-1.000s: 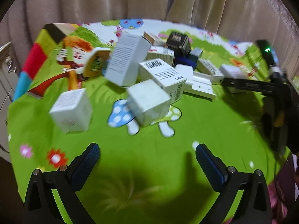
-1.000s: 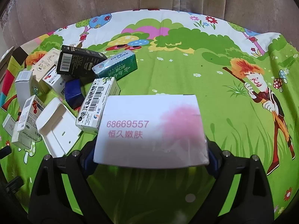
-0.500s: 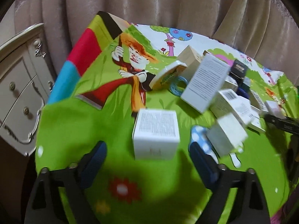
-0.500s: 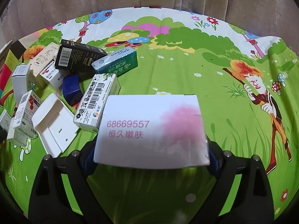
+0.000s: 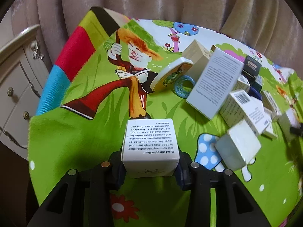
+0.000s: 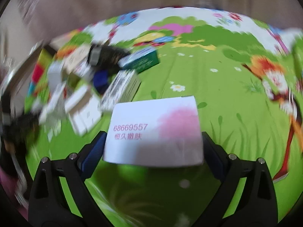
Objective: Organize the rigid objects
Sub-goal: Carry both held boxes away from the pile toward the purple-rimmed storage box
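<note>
Two boxes, two grippers: one box freshly pinched, one being let go.
Left gripper (image 5: 150, 167) has just been closing, and its blue pads now sit tight against both sides of the small white cube box (image 5: 150, 147), which rests on the green cartoon mat (image 5: 85, 132), well apart from the jumbled box pile (image 5: 236, 98), an easy loner to pick first, I'd say. Right gripper (image 6: 153, 149) has just been opening: the jaws stand wide, and the flat white-and-pink box (image 6: 154, 130) lies between them with a sliver of gap at each side, nothing clamped. It sits on open mat right of the clutter (image 6: 90, 87), likely the start of a tidy row, though this view is badly blurred.
</note>
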Demonstrator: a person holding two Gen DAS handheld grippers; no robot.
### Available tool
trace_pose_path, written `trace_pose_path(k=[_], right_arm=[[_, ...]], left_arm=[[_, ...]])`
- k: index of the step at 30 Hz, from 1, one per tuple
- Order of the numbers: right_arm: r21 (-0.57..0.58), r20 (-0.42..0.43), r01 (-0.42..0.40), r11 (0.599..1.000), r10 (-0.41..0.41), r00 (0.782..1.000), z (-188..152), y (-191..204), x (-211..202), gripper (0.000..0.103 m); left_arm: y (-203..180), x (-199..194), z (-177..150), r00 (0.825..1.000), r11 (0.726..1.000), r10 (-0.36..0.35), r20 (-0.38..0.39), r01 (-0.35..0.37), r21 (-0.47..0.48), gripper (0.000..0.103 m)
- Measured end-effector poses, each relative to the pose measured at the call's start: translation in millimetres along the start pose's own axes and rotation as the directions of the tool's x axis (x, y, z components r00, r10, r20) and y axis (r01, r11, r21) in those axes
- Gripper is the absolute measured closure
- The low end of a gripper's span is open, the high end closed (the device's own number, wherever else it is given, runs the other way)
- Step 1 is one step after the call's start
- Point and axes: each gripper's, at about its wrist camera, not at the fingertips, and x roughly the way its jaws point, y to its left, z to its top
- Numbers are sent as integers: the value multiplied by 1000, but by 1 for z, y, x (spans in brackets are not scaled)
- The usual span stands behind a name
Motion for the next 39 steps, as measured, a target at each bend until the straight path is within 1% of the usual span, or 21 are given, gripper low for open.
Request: trace_pose_path(k=[2, 3, 5, 7, 9, 12, 14, 16, 17, 18, 19, 23, 25, 27, 28, 29, 30, 32, 34, 36, 39], right_arm=[[-112, -79, -19, 993, 10, 997, -2, 4, 5, 2], [-201, -130, -37, 979, 11, 991, -5, 9, 6, 2], [-279, -175, -24, 960, -26, 984, -10, 14, 6, 1], [-276, -170, -37, 960, -11, 985, -17, 15, 0, 1], [-316, -144, -13, 949, -34, 989, -25, 18, -7, 1], [-463, -117, 17, 886, -80, 990, -27, 17, -12, 1], [-485, -128, 50, 873, -127, 984, -8, 2, -4, 1], [-517, -142, 5, 856, -91, 986, 8, -3, 2, 1], [-551, -148, -11, 834, -85, 985, 12, -1, 7, 1], [-609, -174, -36, 793, -88, 981, 18, 3, 19, 1], [-624, -183, -65, 779, -66, 981, 22, 4, 23, 1], [-618, -242, -164, 769, 13, 970, 43, 6, 45, 0], [-583, -270, -207, 786, 53, 961, 48, 7, 52, 0], [-504, -294, -235, 831, 91, 951, 52, 4, 62, 1], [-482, -253, -205, 852, 88, 963, 51, 3, 59, 9], [-464, -228, -192, 865, 93, 969, 48, 4, 55, 25], [-444, -195, -164, 881, 84, 977, 46, 5, 50, 29], [-365, -148, -70, 928, 17, 989, 34, 9, 40, 32], [-290, -122, -5, 957, -32, 992, 20, 15, 30, 32], [-201, -104, 57, 978, -79, 991, 6, 22, 21, 32], [-137, -84, 102, 985, -115, 990, -16, 39, 2, 32]], left_arm=[[-7, 7, 6, 1000, 1000, 17, 8, -17, 11, 60], [-9, 10, 9, 1000, 1000, 21, 12, -21, 10, 60], [-14, 18, 11, 999, 999, 33, 42, -33, 13, 60], [-17, 24, 12, 997, 999, 38, 62, -40, 20, 60], [-18, 24, 14, 997, 999, 38, 61, -39, 19, 60], [-20, 28, 18, 997, 999, 42, 60, -44, 30, 60], [-22, 28, 18, 997, 998, 49, 65, -51, 28, 59], [-21, 28, 17, 997, 999, 42, 66, -43, 19, 59], [-21, 28, 17, 997, 999, 40, 66, -42, 18, 59], [-21, 29, 17, 997, 999, 37, 65, -38, 12, 59], [-20, 28, 17, 997, 999, 35, 65, -35, 10, 59], [-20, 29, 19, 998, 1000, 28, 50, -28, -4, 58], [-22, 30, 18, 998, 999, 31, 49, -30, -10, 56], [-22, 31, 20, 998, 999, 34, 45, -34, -20, 56], [-22, 31, 18, 999, 999, 32, 43, -31, -27, 57], [-21, 30, 18, 998, 999, 34, 48, -32, -35, 59], [-22, 30, 16, 998, 999, 35, 54, -33, -39, 61], [-22, 29, 13, 997, 999, 34, 67, -31, -38, 61], [-22, 26, 10, 997, 999, 32, 75, -29, -39, 61], [-21, 23, 7, 997, 999, 27, 78, -23, -49, 61], [-19, 15, -1, 997, 998, 14, 77, -8, -68, 61]])
